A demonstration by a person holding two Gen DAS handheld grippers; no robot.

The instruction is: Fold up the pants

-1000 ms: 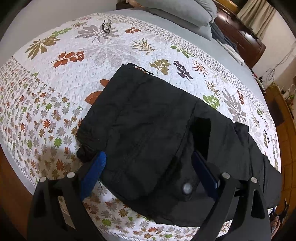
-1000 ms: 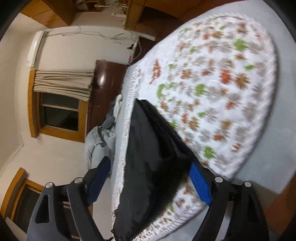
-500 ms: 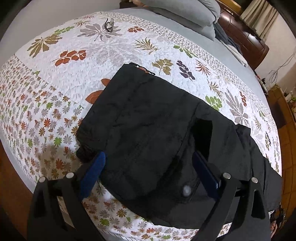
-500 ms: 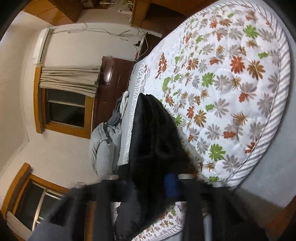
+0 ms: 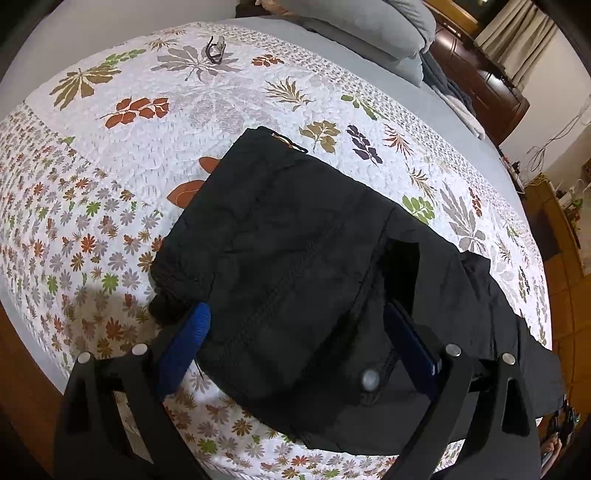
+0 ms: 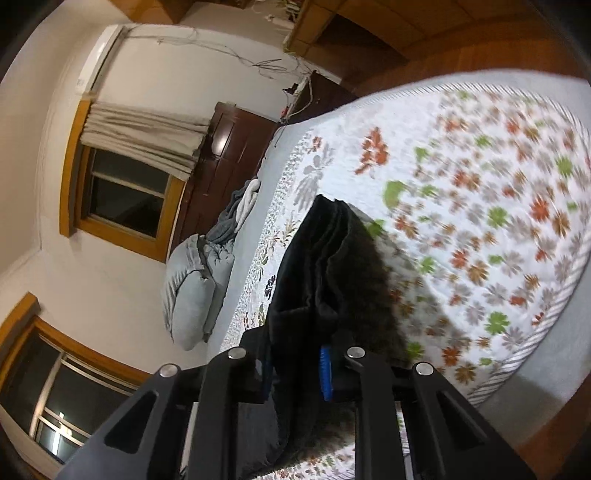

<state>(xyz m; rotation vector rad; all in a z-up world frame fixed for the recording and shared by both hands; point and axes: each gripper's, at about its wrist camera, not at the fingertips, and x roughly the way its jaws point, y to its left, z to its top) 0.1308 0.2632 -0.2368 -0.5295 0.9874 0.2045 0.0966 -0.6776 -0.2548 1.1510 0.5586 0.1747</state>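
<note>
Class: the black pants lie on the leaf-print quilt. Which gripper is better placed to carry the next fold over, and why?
Right. The right gripper is closing on the black pants with fabric between its jaws; the left gripper stands open, gripping nothing.

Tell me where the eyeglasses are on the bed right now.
In the left wrist view the eyeglasses lie at the far upper left of the leaf-print quilt, beyond the black pants, short of the grey pillow.
</note>
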